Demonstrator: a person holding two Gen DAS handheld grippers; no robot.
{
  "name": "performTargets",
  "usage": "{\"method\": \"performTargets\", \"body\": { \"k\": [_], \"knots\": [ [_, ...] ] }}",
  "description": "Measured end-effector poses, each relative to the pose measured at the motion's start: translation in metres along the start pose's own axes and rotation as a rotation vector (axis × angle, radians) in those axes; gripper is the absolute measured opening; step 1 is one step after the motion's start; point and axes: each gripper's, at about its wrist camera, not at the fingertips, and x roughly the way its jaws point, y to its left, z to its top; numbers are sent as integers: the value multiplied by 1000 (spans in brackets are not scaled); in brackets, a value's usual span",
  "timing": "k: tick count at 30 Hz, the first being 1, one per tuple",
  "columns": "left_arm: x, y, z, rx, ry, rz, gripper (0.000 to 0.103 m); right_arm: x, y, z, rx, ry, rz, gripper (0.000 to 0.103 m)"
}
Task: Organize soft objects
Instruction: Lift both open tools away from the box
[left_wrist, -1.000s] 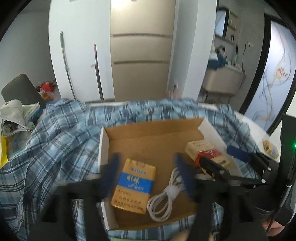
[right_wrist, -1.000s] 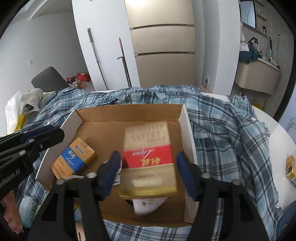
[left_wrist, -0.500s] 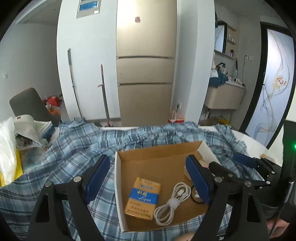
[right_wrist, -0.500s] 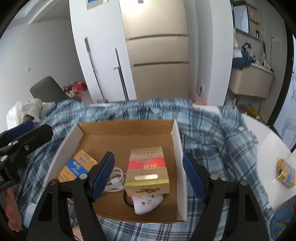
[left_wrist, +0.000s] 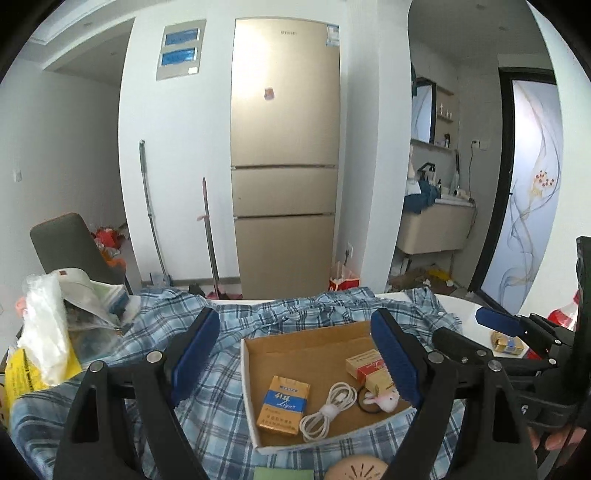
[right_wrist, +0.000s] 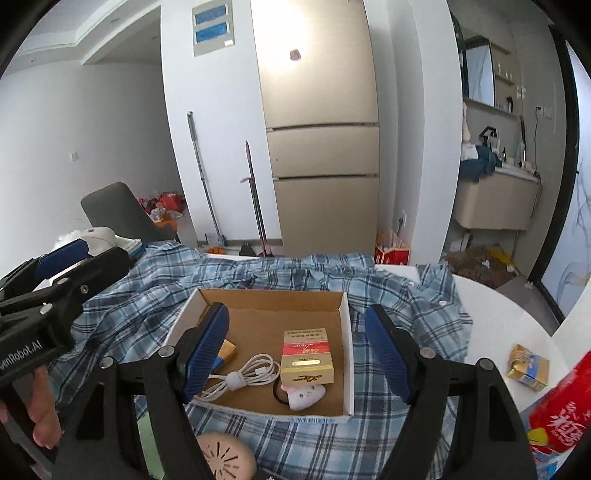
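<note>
Both claws apart and empty above the cardboard tray (left_wrist: 255, 417): left gripper (left_wrist: 291, 362) spread wide with nothing between its blue pads; right gripper (right_wrist: 295, 350) likewise parted, clamped on nothing.

Inside the tray, lying flat on its floor: blue-and-orange packet (left_wrist: 283, 402) toward the left wall; coiled white cable (left_wrist: 328, 406) just right of it; red-and-gold packet (right_wrist: 306, 356) nearer the right wall, resting partly on a small white plush charm (right_wrist: 306, 394) with a black hair tie (right_wrist: 277, 392) beside it. Tray itself seated on a rumpled blue plaid shirt (left_wrist: 221, 417), the one large soft item, still spread loose and unfolded.

Likely risks, judged from the layout: tugging at the shirt would tip or drag the tray, since the tray sits on the cloth; reaching for the plush could knock the red packet propped over it.

Seen only from the right wrist: a small gold-and-blue packet (right_wrist: 528, 367) on the white tabletop well right of the tray, and red packaging (right_wrist: 561, 413) at the edge. Seen only from the left wrist: a heap of plastic bags (left_wrist: 48, 339) far left of the tray.
</note>
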Motion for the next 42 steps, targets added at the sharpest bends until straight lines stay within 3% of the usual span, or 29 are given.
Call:
{"method": "performTargets", "body": {
  "k": [11,20,33,42],
  "knots": [
    [-63,4,-32,19,-39,-27,86,-38,6,-28,8,-20,39,75],
    [-72,18,-67,30,-27,-57,87,-43,11,-56,-11,10,62,75],
    [-66,26,-110,31,29,-63,90,-30,3,-99,2,174,50,75],
    [-62,23,-123,61,68,-69,90,-12,23,-126,-46,297,19,75]
  ]
}}
